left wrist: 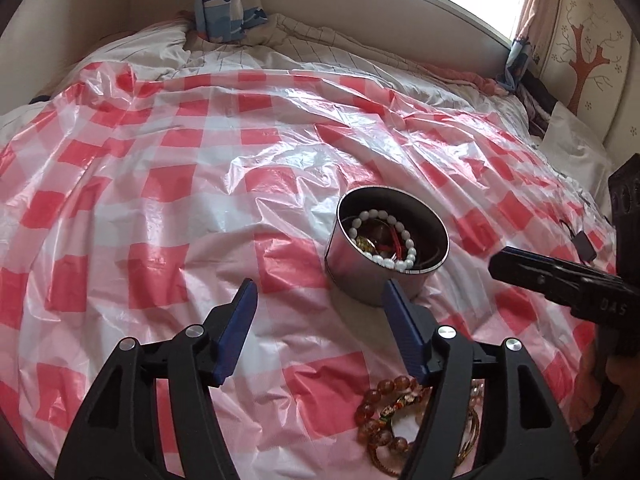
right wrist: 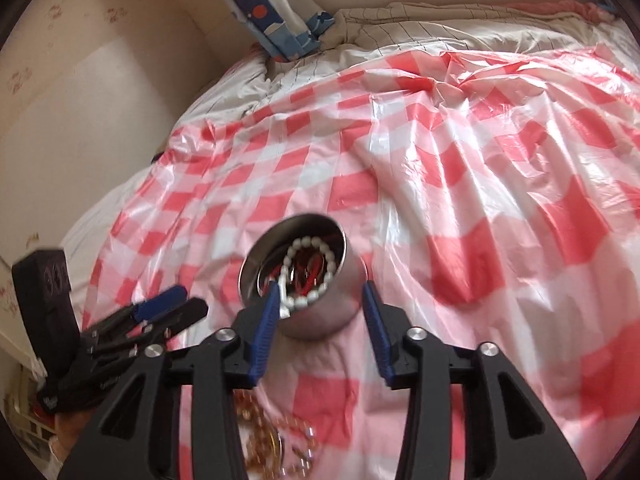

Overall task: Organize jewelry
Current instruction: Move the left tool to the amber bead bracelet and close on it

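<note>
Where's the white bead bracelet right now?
The white bead bracelet lies inside the round metal tin on the checked sheet, just ahead of the open left claw.

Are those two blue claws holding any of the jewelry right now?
No, nothing is held. The left gripper and right gripper are both open and empty. The white bead bracelet lies in the tin; other bracelets lie on the cloth.

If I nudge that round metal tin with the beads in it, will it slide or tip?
The metal tin looks squat and wide, so it probably slides rather than tips. The glossy checked plastic sheet under it looks slick, yet its wrinkles may snag. The white bead bracelet inside would likely rattle.
</note>
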### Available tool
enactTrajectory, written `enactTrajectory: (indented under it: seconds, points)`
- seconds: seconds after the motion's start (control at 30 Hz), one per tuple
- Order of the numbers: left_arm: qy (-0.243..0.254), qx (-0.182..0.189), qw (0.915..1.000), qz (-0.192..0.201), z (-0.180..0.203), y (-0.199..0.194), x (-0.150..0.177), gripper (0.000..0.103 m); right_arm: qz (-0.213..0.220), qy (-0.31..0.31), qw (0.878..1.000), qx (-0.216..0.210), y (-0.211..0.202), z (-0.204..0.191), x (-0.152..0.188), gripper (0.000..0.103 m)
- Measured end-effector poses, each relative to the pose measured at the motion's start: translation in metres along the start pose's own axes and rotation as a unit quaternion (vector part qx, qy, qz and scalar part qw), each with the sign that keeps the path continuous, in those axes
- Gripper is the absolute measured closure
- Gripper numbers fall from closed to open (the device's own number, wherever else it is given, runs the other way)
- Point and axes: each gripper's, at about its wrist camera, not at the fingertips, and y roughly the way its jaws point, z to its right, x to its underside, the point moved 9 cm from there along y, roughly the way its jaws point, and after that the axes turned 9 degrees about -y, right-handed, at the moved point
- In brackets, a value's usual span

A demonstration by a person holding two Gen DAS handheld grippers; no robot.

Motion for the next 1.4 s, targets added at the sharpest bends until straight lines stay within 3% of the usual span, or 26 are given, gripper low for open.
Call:
enactTrajectory:
  seconds: [0.07, 0.2, 0.3, 0.53, 0.73, 0.8, 0.87, 0.93, 1.0, 1.07, 1.13, 1.2, 1.23, 1.33, 1.4]
  points:
    - [0.015, 0.002, 0.9998, -0.016, 0.002, -0.002, 0.014, 0.040, -0.008, -0.018, 1.000, 0.008, -0.010, -0.005, 0.017, 0.045]
    - [0.043, -0.001, 0.9985, -0.035, 0.007, -0.004, 0.037, 0.040, -0.028, -0.009, 0.999, 0.013, -0.021, -0.003, 0.058, 0.043]
    - [0.076, -0.031, 0.9961, -0.034, 0.009, -0.002, 0.045, 0.040, -0.027, -0.004, 1.000, 0.009, -0.023, -0.005, 0.060, 0.041]
    - [0.139, -0.067, 0.9863, -0.059, 0.013, 0.011, 0.061, 0.040, -0.072, -0.093, 0.990, 0.075, -0.002, -0.017, 0.073, 0.038]
    - [0.149, -0.082, 0.9841, -0.052, 0.012, 0.013, 0.059, 0.040, -0.104, -0.164, 0.971, 0.138, 0.018, -0.020, 0.084, 0.037]
    - [0.154, -0.094, 0.9825, -0.044, 0.011, 0.013, 0.057, 0.039, -0.107, -0.187, 0.963, 0.161, 0.024, -0.021, 0.084, 0.031]
    - [0.177, -0.147, 0.9731, -0.017, 0.004, 0.012, 0.050, 0.039, -0.101, -0.208, 0.951, 0.204, 0.024, -0.015, 0.079, 0.023]
    - [0.192, -0.188, 0.9631, -0.001, -0.003, 0.010, 0.044, 0.039, -0.093, -0.212, 0.939, 0.255, 0.018, -0.002, 0.074, 0.021]
    - [0.186, -0.187, 0.9647, -0.001, -0.006, 0.008, 0.041, 0.039, -0.085, -0.194, 0.935, 0.283, 0.007, 0.015, 0.067, 0.021]
    - [0.177, -0.169, 0.9696, -0.004, -0.004, 0.006, 0.040, 0.039, -0.076, -0.184, 0.938, 0.285, -0.002, 0.021, 0.063, 0.022]
    - [0.167, -0.138, 0.9763, -0.006, 0.002, 0.004, 0.040, 0.039, -0.070, -0.161, 0.952, 0.250, -0.004, 0.020, 0.063, 0.022]
    - [0.172, -0.134, 0.9758, -0.016, 0.003, 0.009, 0.044, 0.039, -0.071, -0.143, 0.966, 0.204, 0.000, 0.013, 0.065, 0.022]
    - [0.178, -0.138, 0.9740, -0.021, 0.004, 0.012, 0.047, 0.039, -0.077, -0.150, 0.964, 0.204, 0.004, 0.010, 0.066, 0.022]
    - [0.183, -0.171, 0.9680, -0.013, -0.003, 0.015, 0.043, 0.039, -0.098, -0.194, 0.941, 0.258, 0.010, 0.013, 0.071, 0.022]
    - [0.165, -0.169, 0.9715, -0.014, -0.009, 0.014, 0.040, 0.039, -0.090, -0.187, 0.932, 0.297, 0.001, 0.025, 0.067, 0.022]
